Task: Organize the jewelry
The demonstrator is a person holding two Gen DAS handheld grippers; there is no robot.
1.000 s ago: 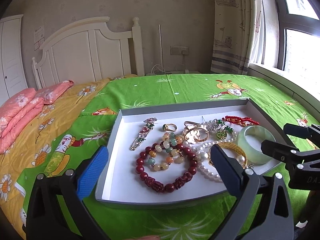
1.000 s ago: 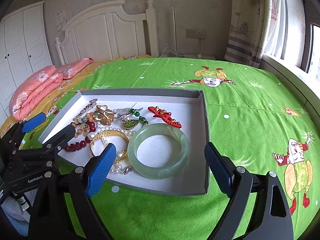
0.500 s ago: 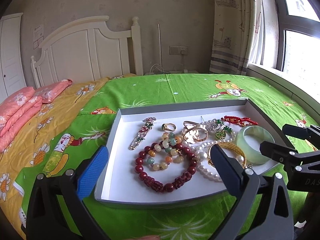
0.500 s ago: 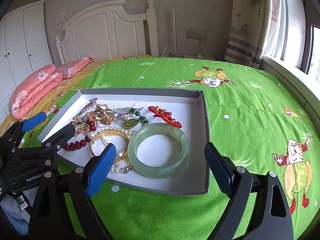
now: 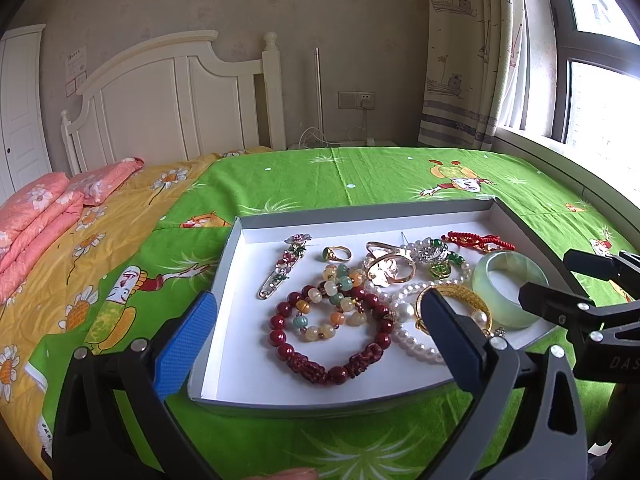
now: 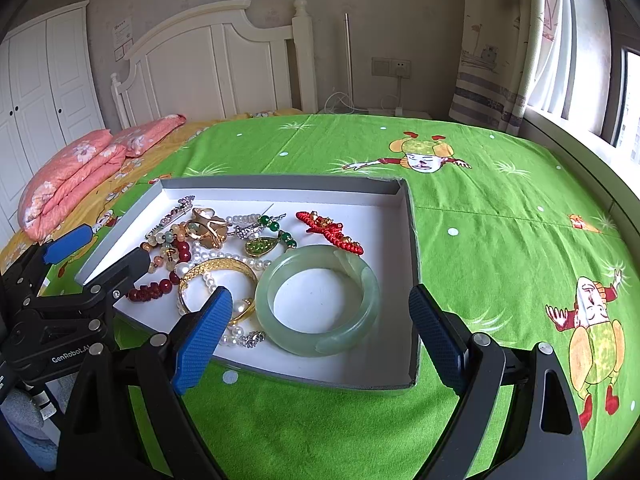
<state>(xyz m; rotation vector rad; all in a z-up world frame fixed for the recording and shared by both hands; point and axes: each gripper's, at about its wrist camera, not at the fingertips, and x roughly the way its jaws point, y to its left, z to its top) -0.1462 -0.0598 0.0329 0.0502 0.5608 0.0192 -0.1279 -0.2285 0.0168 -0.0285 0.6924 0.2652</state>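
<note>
A shallow grey box lid with a white inside [image 5: 236, 280] [image 6: 412, 240] lies on the green bedspread and holds a heap of jewelry. In it are a dark red bead bracelet [image 5: 320, 360], a pastel bead bracelet [image 5: 340, 308], a pearl strand [image 5: 412, 340], a gold bangle [image 6: 216, 268], a pale green jade bangle [image 6: 320, 300] [image 5: 508, 284], a red knotted cord [image 6: 328, 232], gold rings [image 5: 388, 268] and a long brooch pin [image 5: 284, 268]. My left gripper [image 5: 316, 332] hovers open at the lid's near edge. My right gripper [image 6: 320, 332] stands open in front of the jade bangle. Neither holds anything.
The green cartoon bedspread [image 6: 500, 208] stretches to the right and far side of the lid. A yellow flowered quilt [image 5: 80, 248] and pink pillows [image 5: 36, 216] lie to the left. A white headboard [image 5: 172, 104] and a curtained window [image 5: 596, 92] stand beyond.
</note>
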